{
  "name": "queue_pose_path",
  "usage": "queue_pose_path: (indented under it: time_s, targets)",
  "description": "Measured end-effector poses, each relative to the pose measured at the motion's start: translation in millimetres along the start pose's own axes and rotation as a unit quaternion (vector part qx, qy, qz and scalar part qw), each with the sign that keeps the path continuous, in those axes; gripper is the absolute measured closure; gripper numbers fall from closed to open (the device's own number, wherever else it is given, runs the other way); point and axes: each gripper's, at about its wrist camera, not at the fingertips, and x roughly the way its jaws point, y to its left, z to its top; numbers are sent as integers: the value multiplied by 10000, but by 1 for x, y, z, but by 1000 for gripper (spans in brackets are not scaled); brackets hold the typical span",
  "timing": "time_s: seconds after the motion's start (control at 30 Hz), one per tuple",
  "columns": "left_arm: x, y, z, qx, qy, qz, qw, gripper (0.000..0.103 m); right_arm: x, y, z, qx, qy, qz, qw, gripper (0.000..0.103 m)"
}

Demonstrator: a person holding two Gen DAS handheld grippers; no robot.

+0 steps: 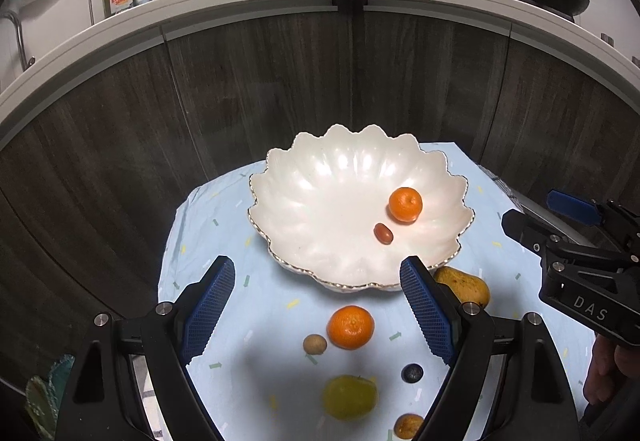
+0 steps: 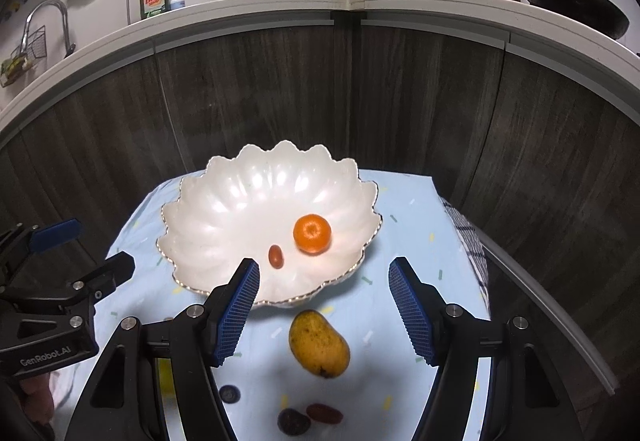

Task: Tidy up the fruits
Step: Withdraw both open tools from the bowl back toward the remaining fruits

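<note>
The white scalloped bowl [image 1: 352, 209] serves as the landmark: it already holds a mandarin [image 1: 405, 204] and a small reddish-brown fruit [image 1: 383, 233], both toward its right side, while the rest of the fruit lies on the pale blue cloth [image 1: 208, 225] on the near side of the bowl. The left gripper [image 1: 320, 305] hangs with its fingers spread and nothing between them, and a second mandarin [image 1: 351, 327] sits just past its fingertips, a little right of centre, on the near side of the bowl's front rim. The right gripper [image 2: 324, 305] is likewise spread and empty, and the mango [image 2: 319, 344] lies between its fingers and below them, just in front of the bowl's near rim. The mango's long axis runs slantwise, its upper end nearer the bowl and left, its tip nearer the camera and right, so the fingers would probably close across its narrower width. Each hand appears nearer its own fruit; the right one to the mango.
</note>
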Motion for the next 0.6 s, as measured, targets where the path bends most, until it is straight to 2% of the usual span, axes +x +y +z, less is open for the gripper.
queue_pose_path:
  time_s: [0.6]
  targets:
    - [-7, -8, -27, 146, 49, -98, 9998, 18, -5, -1, -29, 118, 240, -88, 9996, 35]
